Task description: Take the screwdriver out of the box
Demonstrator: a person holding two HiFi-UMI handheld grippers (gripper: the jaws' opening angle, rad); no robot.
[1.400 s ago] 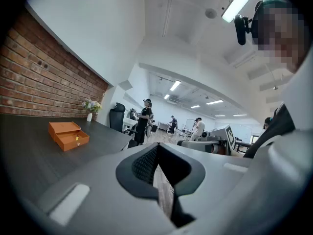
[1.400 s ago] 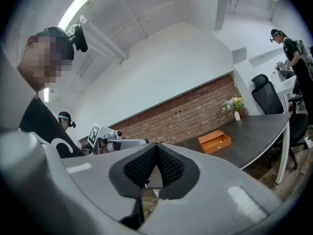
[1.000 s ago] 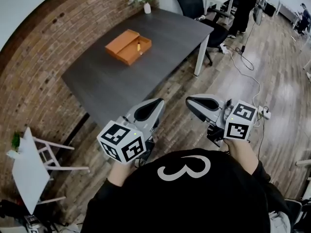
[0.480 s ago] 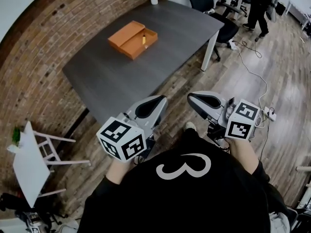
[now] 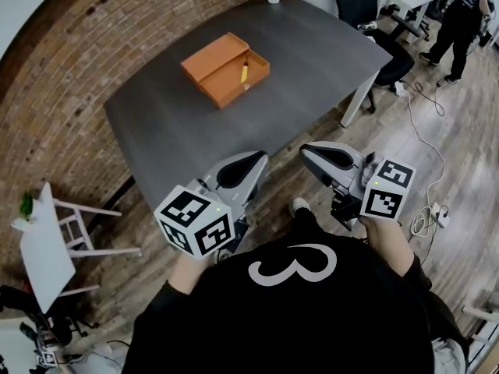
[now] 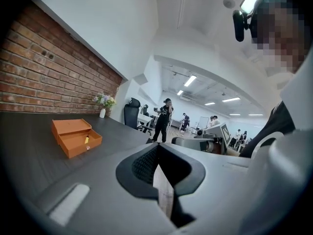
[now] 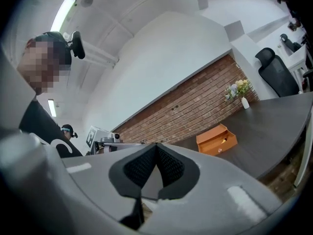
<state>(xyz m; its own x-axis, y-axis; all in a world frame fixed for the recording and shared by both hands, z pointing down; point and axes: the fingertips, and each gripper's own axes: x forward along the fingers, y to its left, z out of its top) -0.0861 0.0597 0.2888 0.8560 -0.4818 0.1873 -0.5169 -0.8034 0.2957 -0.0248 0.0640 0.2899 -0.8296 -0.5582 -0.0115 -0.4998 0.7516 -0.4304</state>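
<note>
Held side by side close in front of the person, the left gripper (image 5: 253, 162) and right gripper (image 5: 310, 153) are each seen with fingers clenched together, nothing between them. Beyond them, on the dark tabletop (image 5: 187, 131), the open orange box (image 5: 222, 62) is set well apart from both grippers. The yellow screwdriver (image 5: 244, 72) is seen lying inside it.

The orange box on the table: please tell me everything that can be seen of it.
The orange box looks like stiff card, rectangular and low. It has two parts side by side: a flat closed part nearer the brick wall and an open tray holding a small yellow tool, probably the screwdriver. It lies flat on the dark grey table, touching nothing else.
</note>
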